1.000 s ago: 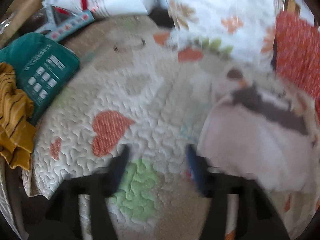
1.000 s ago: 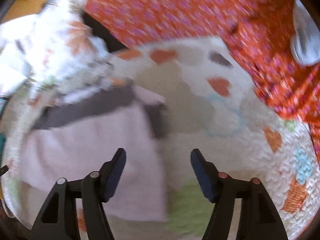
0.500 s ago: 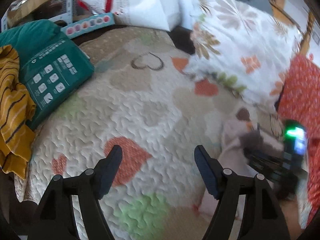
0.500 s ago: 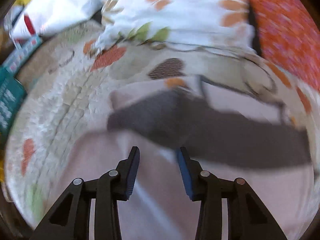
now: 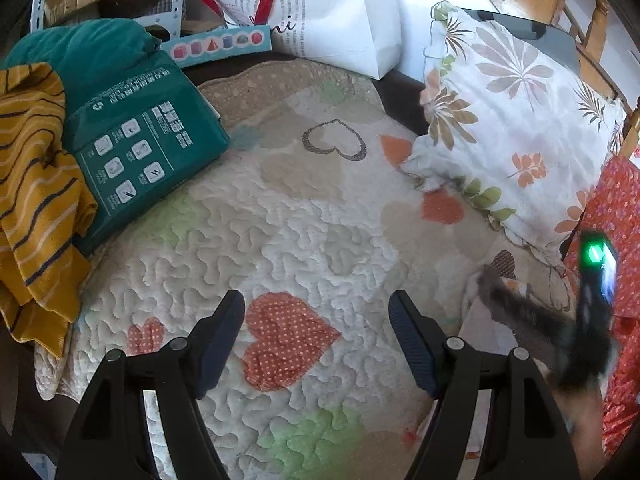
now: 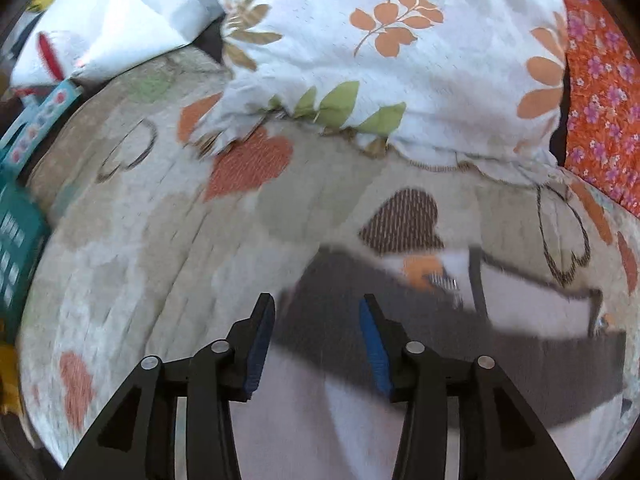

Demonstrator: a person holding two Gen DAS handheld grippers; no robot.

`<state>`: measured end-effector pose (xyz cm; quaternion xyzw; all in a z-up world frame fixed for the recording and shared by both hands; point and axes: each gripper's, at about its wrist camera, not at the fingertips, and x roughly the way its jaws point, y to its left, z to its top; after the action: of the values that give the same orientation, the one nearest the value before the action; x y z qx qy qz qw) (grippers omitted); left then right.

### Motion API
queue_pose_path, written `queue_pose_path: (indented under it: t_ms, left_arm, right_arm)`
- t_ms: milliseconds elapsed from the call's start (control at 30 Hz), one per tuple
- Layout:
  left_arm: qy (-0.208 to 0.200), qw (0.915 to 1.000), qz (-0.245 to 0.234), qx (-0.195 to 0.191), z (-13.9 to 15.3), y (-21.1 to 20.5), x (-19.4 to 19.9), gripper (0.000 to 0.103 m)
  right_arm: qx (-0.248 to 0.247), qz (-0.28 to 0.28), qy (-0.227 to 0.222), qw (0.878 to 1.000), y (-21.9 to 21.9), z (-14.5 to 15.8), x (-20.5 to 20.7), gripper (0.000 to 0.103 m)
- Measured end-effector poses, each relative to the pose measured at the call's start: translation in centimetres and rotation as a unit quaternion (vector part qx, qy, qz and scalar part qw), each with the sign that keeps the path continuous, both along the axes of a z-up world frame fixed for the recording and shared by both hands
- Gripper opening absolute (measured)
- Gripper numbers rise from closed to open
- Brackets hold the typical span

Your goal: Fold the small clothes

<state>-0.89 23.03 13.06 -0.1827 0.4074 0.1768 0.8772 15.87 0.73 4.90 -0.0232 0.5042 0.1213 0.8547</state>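
Right gripper [image 6: 316, 340] shifted over garment [image 6: 320, 420], fingers [image 6: 260, 344] opening, angled down

**Bright daylight, one sharp view and one smeared**

Daylight lit both views strongly, brightest beyond the jaws at the top, where the white bag [image 5: 320, 12] and the leaf-print pillow [image 5: 516, 120] nearly washed out. The left wrist view was crisp across the quilt [image 5: 280, 220] ahead of the jaws; only the other gripper [image 5: 588, 312], far to the right of them, was blurred, its green light flaring. The right wrist view was streaked by motion, the pale garment [image 6: 400, 360] between and behind the jaws smeared. Fisheye bending curved the edges, and dark vignette filled every corner.
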Motion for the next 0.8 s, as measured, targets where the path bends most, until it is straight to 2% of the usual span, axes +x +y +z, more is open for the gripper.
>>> queue_pose_path:
  t_ms: [200,400,533,800]
  left_arm:
    - [-0.033,0.9976,-0.005,0.061,1.7,-2.6,-1.4,0.074]
    - [-0.07,0.9888,-0.051,0.122,3.0,-6.7,-2.8,0.078]
    - [-0.076,0.9861,-0.071,0.129,3.1,-8.2,-3.0,0.078]
    - [-0.069,0.9893,-0.077,0.103,2.5,-8.7,-2.4,0.078]
  right_arm:
    - [0.005,0.037,0.001,0.999,-2.0,-0.2,-8.6,0.05]
    - [0.027,0.017,0.011,0.999,-4.5,-1.4,-14.6,0.052]
    - [0.031,0.004,0.007,0.999,-6.0,-1.5,-16.4,0.053]
    - [0.024,0.009,-0.004,1.0,-6.8,-1.3,-17.2,0.056]
